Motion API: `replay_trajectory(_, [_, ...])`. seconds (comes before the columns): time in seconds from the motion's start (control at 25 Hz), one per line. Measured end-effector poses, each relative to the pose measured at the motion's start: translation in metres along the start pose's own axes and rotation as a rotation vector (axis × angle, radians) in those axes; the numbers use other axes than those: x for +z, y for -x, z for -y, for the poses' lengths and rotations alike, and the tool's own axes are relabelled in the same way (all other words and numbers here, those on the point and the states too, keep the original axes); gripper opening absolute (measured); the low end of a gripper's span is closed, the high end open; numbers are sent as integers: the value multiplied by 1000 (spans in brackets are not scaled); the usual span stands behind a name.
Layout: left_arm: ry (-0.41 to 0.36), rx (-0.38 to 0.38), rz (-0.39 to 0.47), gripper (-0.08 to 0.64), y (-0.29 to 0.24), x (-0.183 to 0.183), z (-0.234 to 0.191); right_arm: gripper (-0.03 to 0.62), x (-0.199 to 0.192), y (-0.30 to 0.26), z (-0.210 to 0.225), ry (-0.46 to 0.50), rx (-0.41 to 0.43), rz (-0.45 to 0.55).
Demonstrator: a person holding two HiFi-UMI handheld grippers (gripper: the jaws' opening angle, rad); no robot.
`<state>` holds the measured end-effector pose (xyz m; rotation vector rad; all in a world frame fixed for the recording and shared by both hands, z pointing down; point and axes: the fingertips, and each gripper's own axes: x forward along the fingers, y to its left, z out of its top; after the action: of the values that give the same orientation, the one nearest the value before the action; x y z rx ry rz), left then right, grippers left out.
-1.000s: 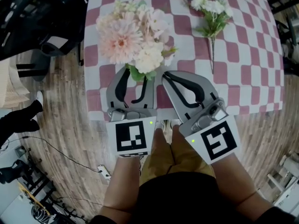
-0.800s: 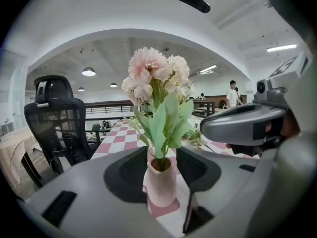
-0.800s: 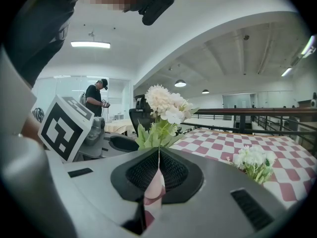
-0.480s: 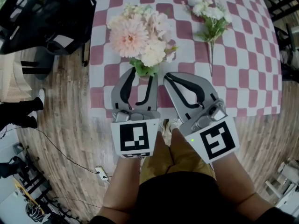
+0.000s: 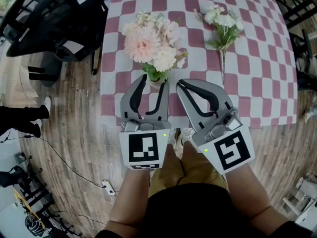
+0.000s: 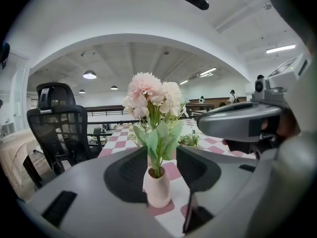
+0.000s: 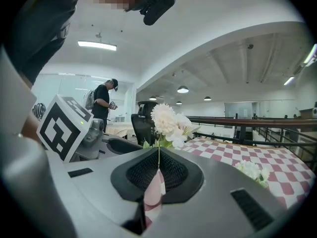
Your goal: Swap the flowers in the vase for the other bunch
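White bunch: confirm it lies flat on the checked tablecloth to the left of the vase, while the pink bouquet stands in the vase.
One detail is wrong. The head view shows the white bunch lying flat on the checked tablecloth to the right of the vase, not to the left. The pink bouquet does stand in the vase.

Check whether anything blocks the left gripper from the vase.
Nothing visible does. The left gripper is open, and the white vase holding the pink flowers stands right at its jaw tips on the checked tablecloth.
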<state>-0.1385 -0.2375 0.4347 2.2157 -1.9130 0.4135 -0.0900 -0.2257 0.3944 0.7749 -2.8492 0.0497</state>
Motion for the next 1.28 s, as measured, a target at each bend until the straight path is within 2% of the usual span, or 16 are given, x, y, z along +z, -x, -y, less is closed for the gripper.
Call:
replay_trajectory(0.48, [-40,-4,37,187,17,29,0,34,27,6,2,27,-10,51])
replay_trajectory(0.76, [-65,4,81,186,26,56,-3,34,57,9,4,32,-14,110])
replay_trajectory(1.0, [-92,2,136,182,35,85,-6,34,84,13,3,80,-22,149])
replay_trajectory(1.28, [-136,-6,215,143,45,121,-3,34,116,20,-2,129,-20,194])
